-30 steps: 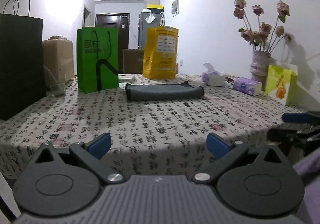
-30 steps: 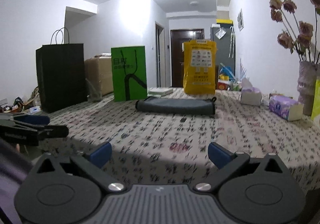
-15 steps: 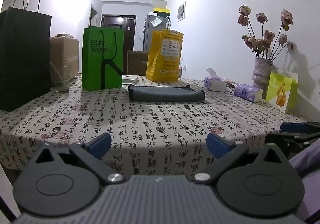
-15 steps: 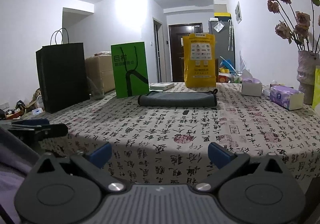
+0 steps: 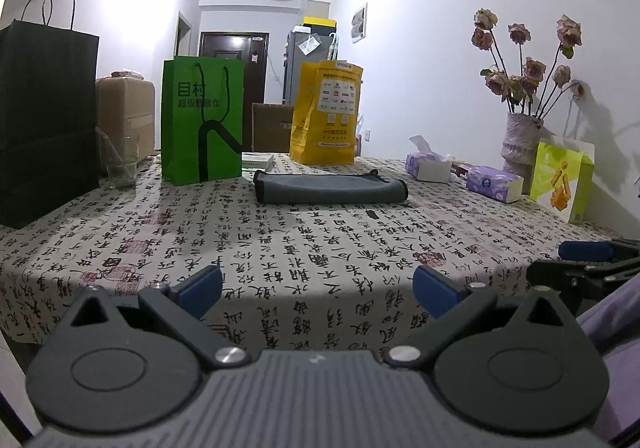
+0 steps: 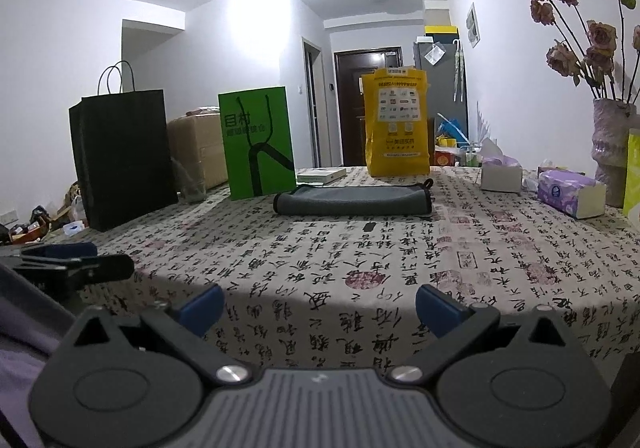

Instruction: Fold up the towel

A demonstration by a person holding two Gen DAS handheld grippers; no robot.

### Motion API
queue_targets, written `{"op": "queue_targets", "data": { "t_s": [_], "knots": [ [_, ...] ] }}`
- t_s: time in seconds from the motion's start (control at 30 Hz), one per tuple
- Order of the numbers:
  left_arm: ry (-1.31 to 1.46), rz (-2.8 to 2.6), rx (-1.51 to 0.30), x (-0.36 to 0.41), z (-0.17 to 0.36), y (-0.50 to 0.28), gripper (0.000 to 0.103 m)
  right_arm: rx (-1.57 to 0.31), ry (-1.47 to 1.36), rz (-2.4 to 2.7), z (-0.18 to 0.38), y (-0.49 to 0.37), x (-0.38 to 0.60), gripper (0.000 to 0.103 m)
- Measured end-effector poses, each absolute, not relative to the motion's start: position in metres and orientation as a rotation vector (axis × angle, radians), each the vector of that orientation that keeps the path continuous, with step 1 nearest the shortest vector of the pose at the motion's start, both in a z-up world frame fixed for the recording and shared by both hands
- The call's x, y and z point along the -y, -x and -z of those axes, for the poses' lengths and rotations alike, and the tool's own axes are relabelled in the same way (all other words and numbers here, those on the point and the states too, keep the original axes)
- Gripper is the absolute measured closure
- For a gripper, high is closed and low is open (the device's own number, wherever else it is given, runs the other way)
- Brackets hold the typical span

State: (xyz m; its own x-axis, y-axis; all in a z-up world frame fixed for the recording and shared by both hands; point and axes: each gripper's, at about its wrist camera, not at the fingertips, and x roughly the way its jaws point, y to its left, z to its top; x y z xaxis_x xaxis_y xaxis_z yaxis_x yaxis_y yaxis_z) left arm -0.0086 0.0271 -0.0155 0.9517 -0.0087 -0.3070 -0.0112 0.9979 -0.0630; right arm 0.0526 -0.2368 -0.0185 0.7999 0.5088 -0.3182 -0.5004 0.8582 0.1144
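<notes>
A grey towel [image 5: 330, 188] lies folded into a long strip on the far middle of the table; it also shows in the right wrist view [image 6: 353, 200]. My left gripper [image 5: 318, 286] is open and empty, low at the table's near edge, far short of the towel. My right gripper [image 6: 319, 302] is open and empty, also at the near edge. Each gripper shows in the other's view: the right one at the right [image 5: 588, 260], the left one at the left [image 6: 68, 260].
The table [image 5: 280, 248] has a cloth printed with calligraphy. Behind the towel stand a black bag [image 5: 44, 127], a green bag [image 5: 202, 119], a yellow bag [image 5: 326, 113], a glass [image 5: 120, 167], tissue boxes [image 5: 494, 183] and a vase of dried roses [image 5: 520, 143]. A small dark item [image 5: 373, 214] lies before the towel.
Both grippers have sunk lower and drawn back slightly at the table's near edge. Both stay open. The towel has not moved.
</notes>
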Motion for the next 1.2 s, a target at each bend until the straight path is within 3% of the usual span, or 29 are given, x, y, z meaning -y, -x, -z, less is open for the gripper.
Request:
{"op": "queue_targets", "data": {
  "t_s": [1.2],
  "knots": [
    [0.057, 0.007, -0.313, -0.0252, 0.0147, 0.0085, 0.000, -0.363, -0.026, -0.553, 0.0208, -0.0541, 0.2351, 0.000]
  ]
}}
